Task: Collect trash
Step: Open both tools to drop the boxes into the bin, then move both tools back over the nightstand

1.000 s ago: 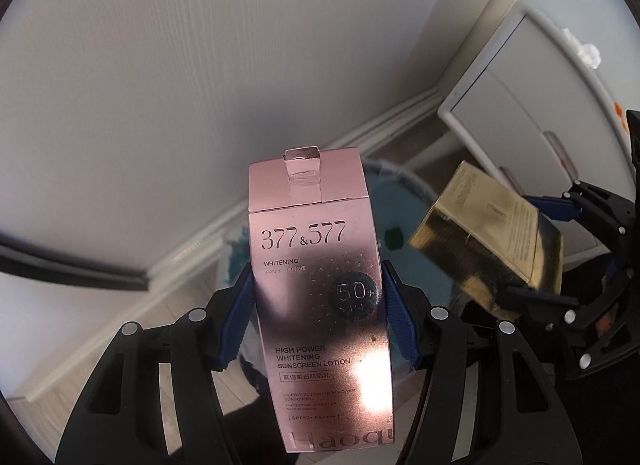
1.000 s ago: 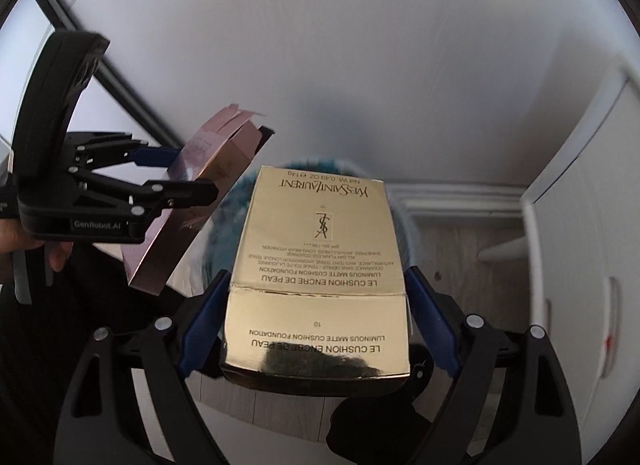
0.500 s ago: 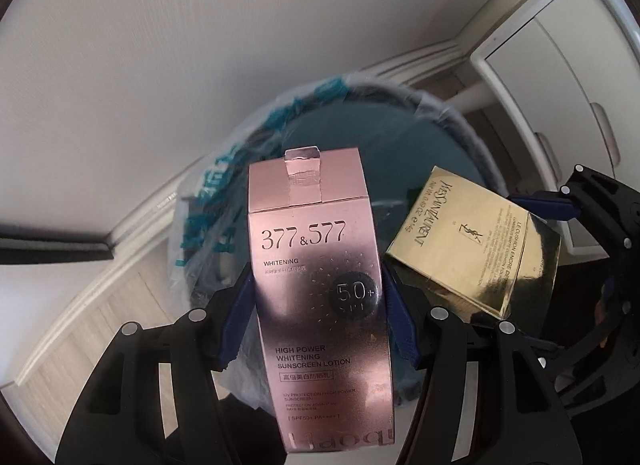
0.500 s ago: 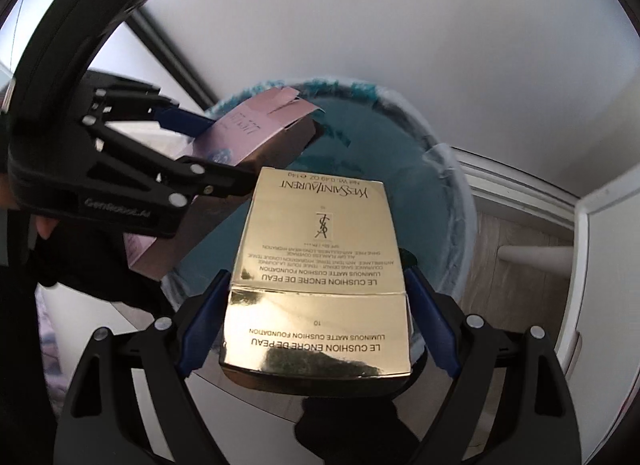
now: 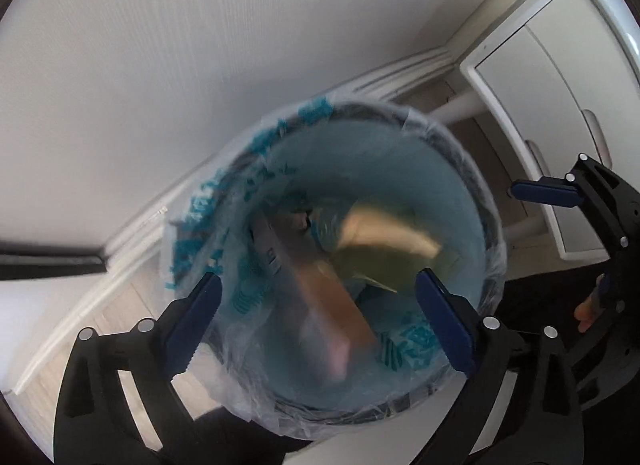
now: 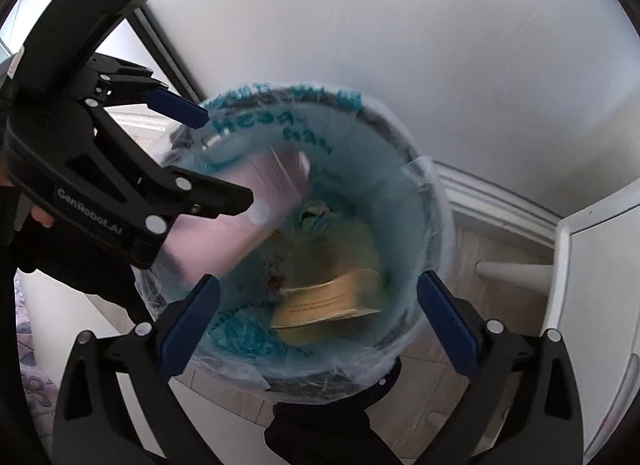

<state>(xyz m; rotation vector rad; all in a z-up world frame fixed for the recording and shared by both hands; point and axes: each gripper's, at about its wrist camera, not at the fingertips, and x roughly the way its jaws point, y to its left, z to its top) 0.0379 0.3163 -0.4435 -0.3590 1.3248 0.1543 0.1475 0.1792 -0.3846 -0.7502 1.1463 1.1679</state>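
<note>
Released since half a second ago: pink sunscreen box [image 5: 320, 297] and gold foundation box [image 5: 384, 241], both gone from the blue pads and now motion-blurred inside the lined trash bin [image 5: 486, 201].

Left gripper [image 5: 316, 317] spread wide, nothing between its fingers, poised directly above the bin mouth; right gripper [image 6: 318, 319] likewise wide apart and empty, also over the bin. Left gripper [image 6: 200, 153] seen from the right wrist view at upper left, its blue pad [image 6: 176, 107] over the bin's near rim, "GenRobot.AI" lettering on its black frame. Right gripper [image 5: 560, 217] showing at the right edge of the left wrist view, beside the bin.

Pink sunscreen box [image 6: 240, 221] streaked along the left inner wall of the bin; gold foundation box [image 6: 324, 297] lower and toward the right, near the bottom. Clear liner with teal print [image 6: 280, 121] folded over the trash bin [image 6: 430, 201] rim. Bin standing close to a white wall [image 5: 200, 45] and white baseboard [image 5: 412, 69], on pale wood flooring [image 6: 504, 241], with white cabinet doors [image 5: 552, 113] to the right.
</note>
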